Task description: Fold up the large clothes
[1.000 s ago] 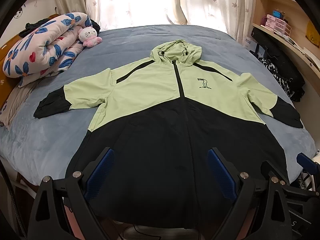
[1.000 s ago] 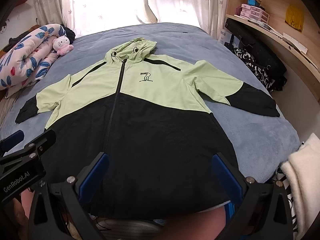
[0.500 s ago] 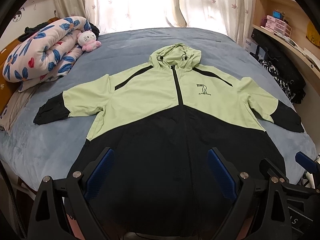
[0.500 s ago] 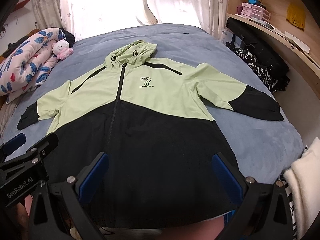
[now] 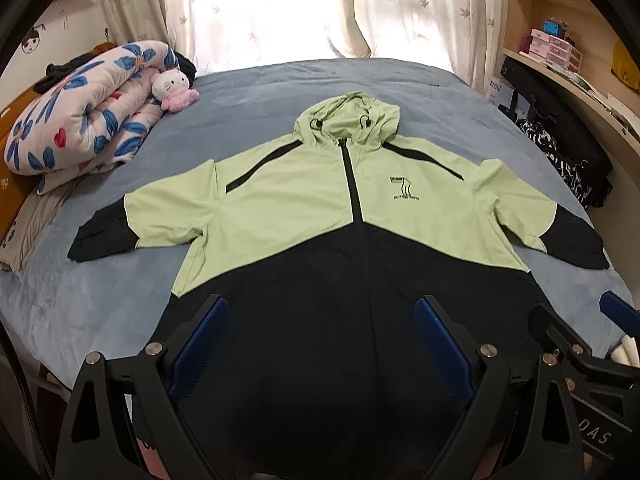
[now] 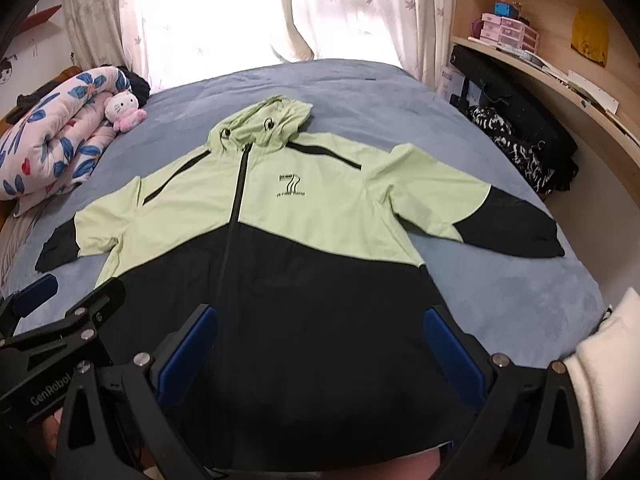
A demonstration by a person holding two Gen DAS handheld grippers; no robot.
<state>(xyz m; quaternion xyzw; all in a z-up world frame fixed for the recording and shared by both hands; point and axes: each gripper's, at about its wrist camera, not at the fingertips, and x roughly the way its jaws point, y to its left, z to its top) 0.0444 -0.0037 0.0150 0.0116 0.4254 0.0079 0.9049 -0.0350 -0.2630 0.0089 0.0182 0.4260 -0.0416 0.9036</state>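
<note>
Green-and-black, the hooded jacket lies face-up and fully spread on the blue bed, sleeves out (no fold made yet, everything remains). We hold our left gripper and right gripper above its hem, jaws wide, empty.

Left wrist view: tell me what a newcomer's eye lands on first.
The green-and-black hooded jacket dominates, spread flat, zipped, sleeves out, across the blue-grey bed. Next, at the far left, the rolled floral quilt with a pink-and-white plush cat leaning on it. Nearest, the left tool hangs open over the black hem.
</note>
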